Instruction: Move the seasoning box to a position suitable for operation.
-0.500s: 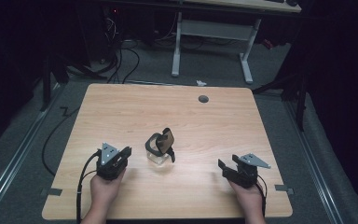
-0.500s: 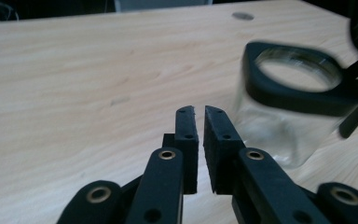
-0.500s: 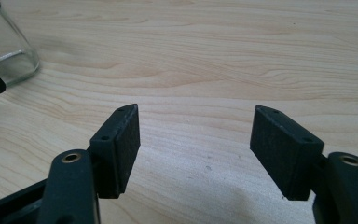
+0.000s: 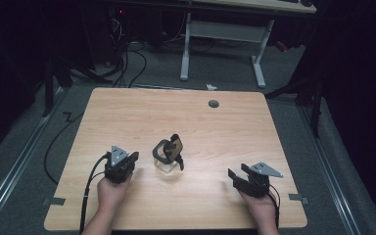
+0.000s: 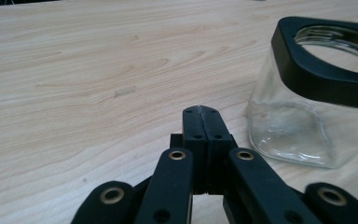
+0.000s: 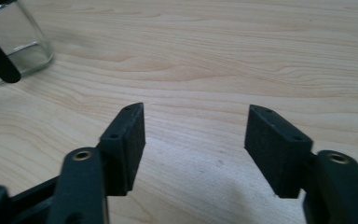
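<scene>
Both tongs rest low on the wooden surface (image 4: 127,112), 1 in each hand, with the glass jar (image 4: 165,164) between them. Left tongs (image 4: 127,159) sit just beside the jar, jaws pressed together on nothing; right tongs (image 4: 235,177) stay well apart from it, jaws spread wide and empty. The jar stands near the middle of the front half, its black rim (image 5: 317,70) open and a hinged lid (image 4: 175,145) with a brownish top tipped up. By my reading nothing is gripped yet, so the handling of the jar is all left to do. A small round grommet (image 4: 213,104) lies far back, and nothing blocks either approach.
</scene>
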